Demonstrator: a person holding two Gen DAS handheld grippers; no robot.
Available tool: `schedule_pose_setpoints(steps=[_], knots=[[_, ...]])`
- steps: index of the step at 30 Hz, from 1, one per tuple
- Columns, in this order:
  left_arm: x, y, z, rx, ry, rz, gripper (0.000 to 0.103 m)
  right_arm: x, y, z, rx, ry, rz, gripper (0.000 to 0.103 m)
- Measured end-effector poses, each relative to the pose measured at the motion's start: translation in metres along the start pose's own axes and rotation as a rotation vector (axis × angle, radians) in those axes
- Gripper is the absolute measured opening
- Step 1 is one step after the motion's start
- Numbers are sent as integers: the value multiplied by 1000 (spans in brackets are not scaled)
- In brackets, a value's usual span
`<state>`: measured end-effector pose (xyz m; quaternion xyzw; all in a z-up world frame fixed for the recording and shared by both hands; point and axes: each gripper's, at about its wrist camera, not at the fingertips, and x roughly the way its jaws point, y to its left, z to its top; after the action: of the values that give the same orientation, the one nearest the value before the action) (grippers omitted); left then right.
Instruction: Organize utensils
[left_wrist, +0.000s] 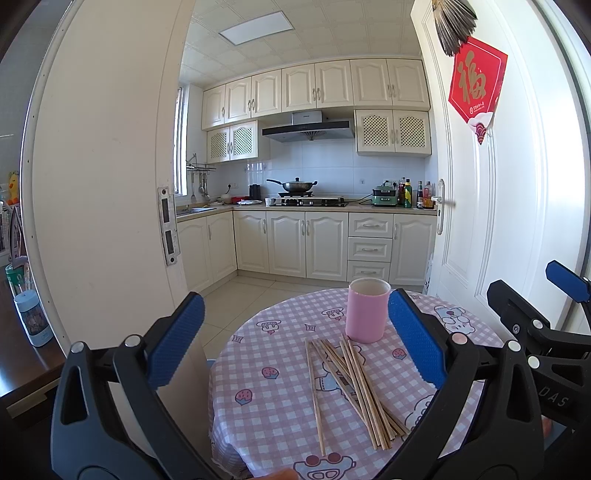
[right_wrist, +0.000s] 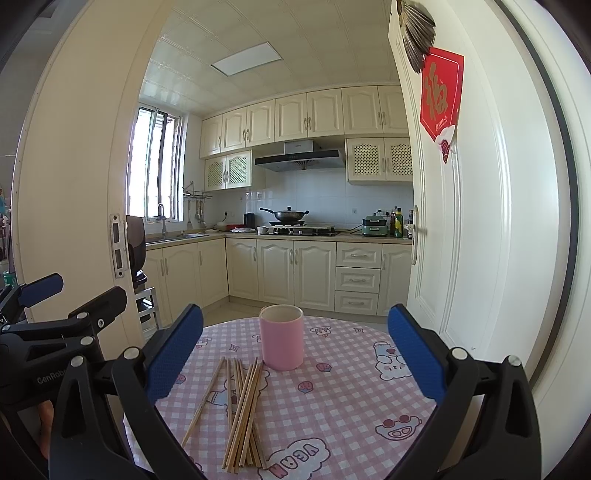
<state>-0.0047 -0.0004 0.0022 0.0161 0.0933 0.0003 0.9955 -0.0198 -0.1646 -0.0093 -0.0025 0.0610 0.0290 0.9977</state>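
Note:
A pile of several wooden chopsticks (left_wrist: 351, 391) lies on the round table with a pink checked cloth (left_wrist: 280, 413). A pink cylindrical cup (left_wrist: 367, 311) stands upright just beyond them, apparently empty. My left gripper (left_wrist: 295, 339) is open and empty, above the table's near edge, chopsticks between its blue pads. In the right wrist view the chopsticks (right_wrist: 243, 410) lie left of centre and the pink cup (right_wrist: 281, 336) stands behind them. My right gripper (right_wrist: 295, 354) is open and empty above the table (right_wrist: 351, 406). Each gripper shows at the other view's edge.
An open white door (left_wrist: 491, 206) stands to the right of the table, a white door frame (left_wrist: 103, 206) to the left. Beyond lies a kitchen with tiled floor (left_wrist: 236, 302) and cabinets. A dark wooden table with a small bottle (left_wrist: 33, 317) sits far left.

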Motion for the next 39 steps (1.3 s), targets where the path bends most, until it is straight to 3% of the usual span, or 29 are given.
schedule_pose_setpoints(steps=[25,39], knots=[[2,2,-4,-6,6,0,97,0,1,0,-3,8,-5,96],[8,1,18,-3,-5,3,97,5,3,16,-7,1,-1,96]])
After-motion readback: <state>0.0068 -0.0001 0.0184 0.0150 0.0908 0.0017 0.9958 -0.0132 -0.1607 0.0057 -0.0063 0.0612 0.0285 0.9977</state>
